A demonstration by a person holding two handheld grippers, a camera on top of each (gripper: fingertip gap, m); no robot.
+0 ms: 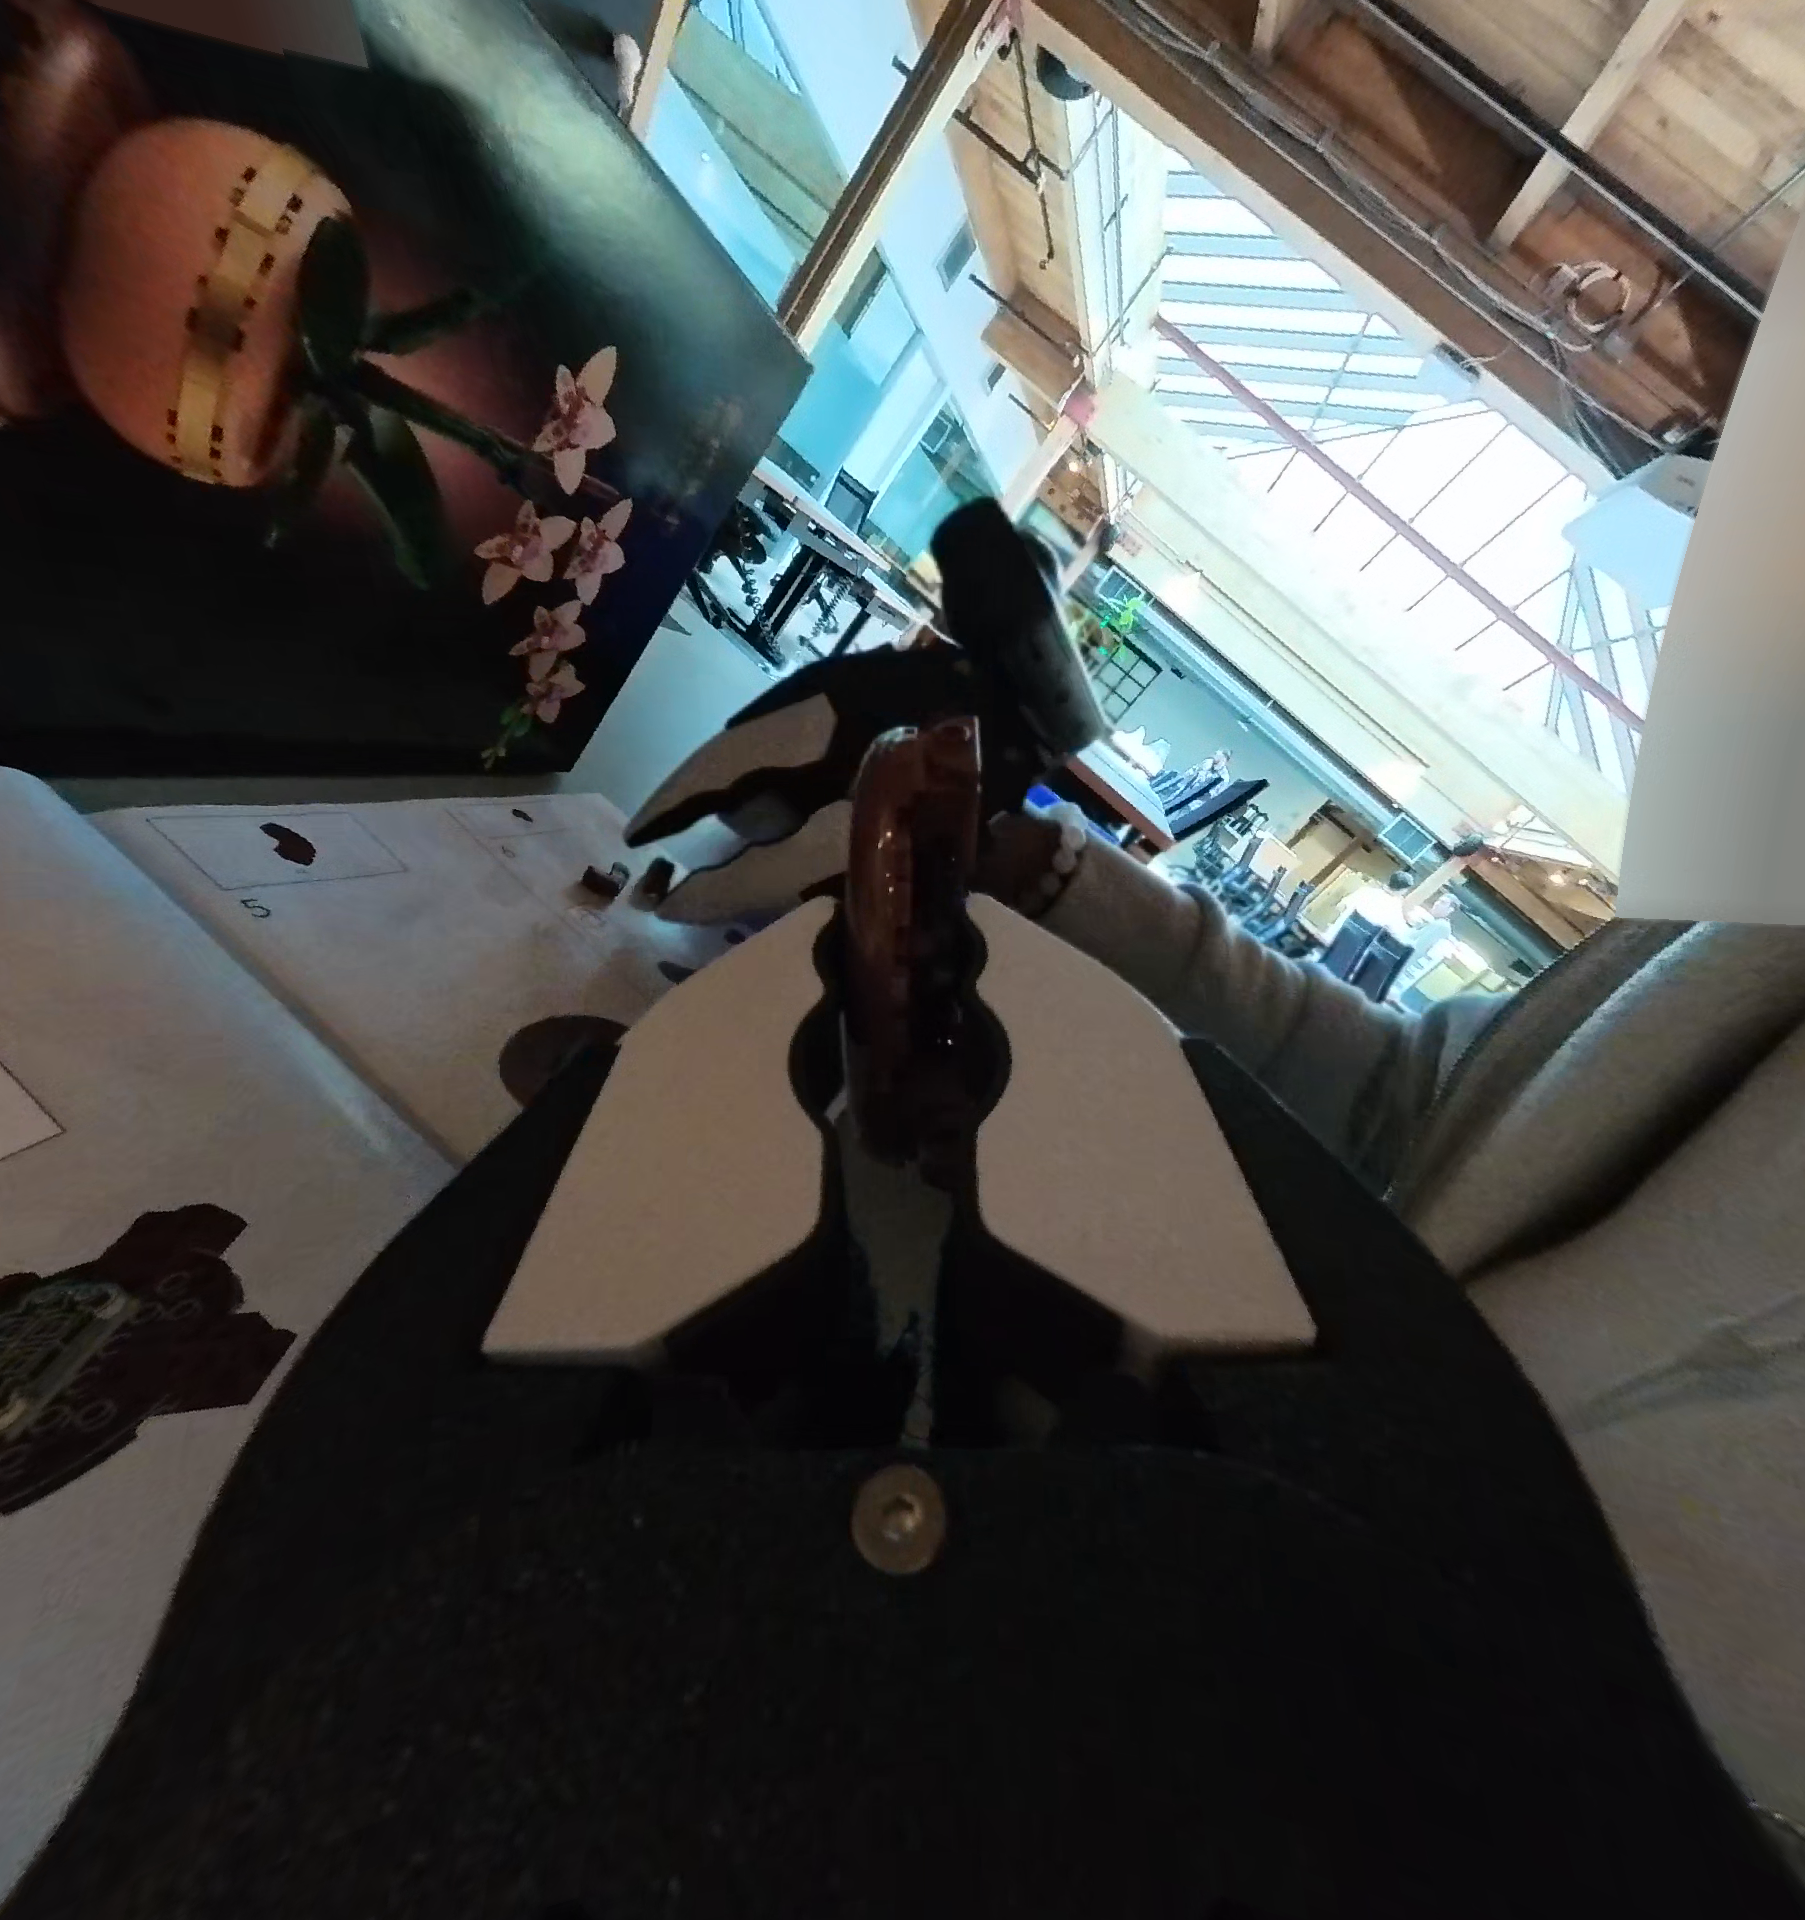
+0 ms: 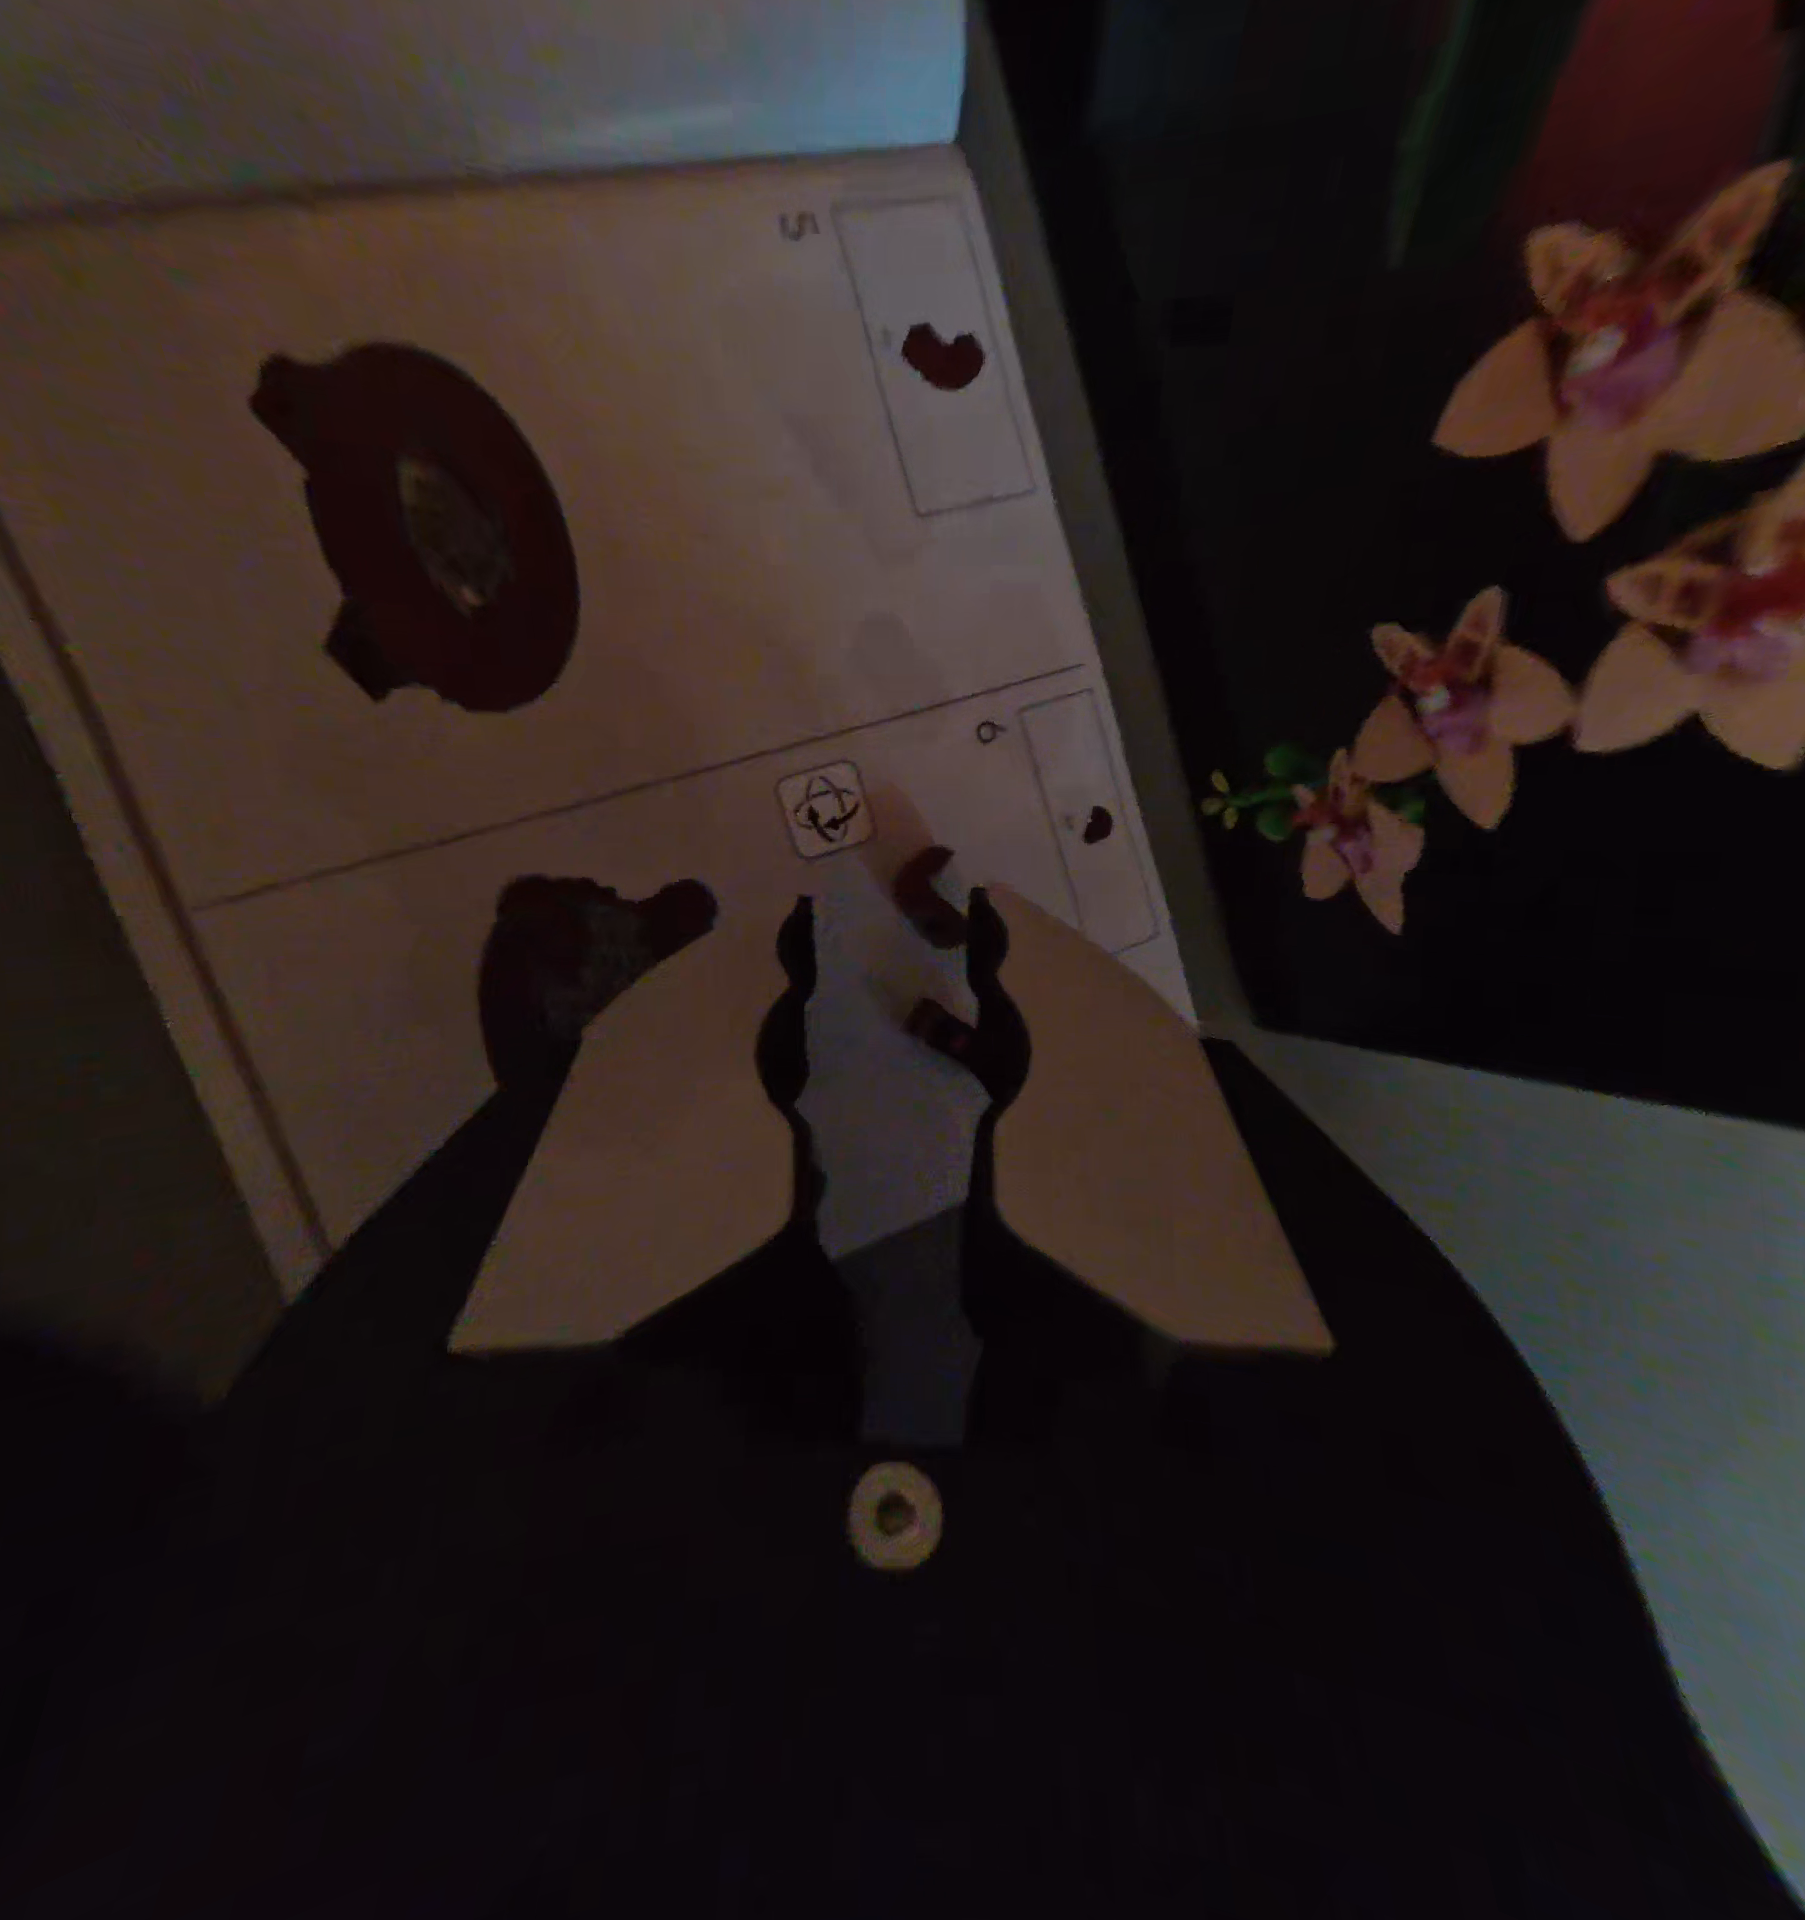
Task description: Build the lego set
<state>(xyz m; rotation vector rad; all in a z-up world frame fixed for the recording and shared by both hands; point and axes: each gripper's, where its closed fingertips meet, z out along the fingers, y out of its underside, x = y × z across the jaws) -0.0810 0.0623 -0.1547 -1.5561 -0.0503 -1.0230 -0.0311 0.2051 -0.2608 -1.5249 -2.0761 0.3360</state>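
The left tongs [image 1: 903,935] are clamped on a dark reddish-brown disc-shaped assembly [image 1: 903,883] held edge-on, both pads pressing its faces, lifted clear of the open instruction booklet [image 1: 378,935] below. The right tongs [image 2: 887,925] stand parted and empty, tips down over the lower corner of the booklet's page, where two small dark brown curved pieces [image 2: 929,894] lie loose on the paper; the nearer one sits just beside the right-hand finger [image 2: 986,935], the other farther back along the same finger, and neither looks gripped. In my judgement the risk lies there: that finger could nudge a piece off the page instead of closing on it, since they are small and rest on smooth paper, and the thin disc could twist in the left tongs if bumped. The booklet lies on a pale desk [image 2: 1500,1299], with a dark box showing pink orchid blossoms [image 2: 1625,343] standing at its far edge. Beyond, a grey sleeve [image 1: 1272,997], a grey cushioned seat [image 1: 1656,1195], and a bright open hall with timber ceiling beams [image 1: 1500,135].
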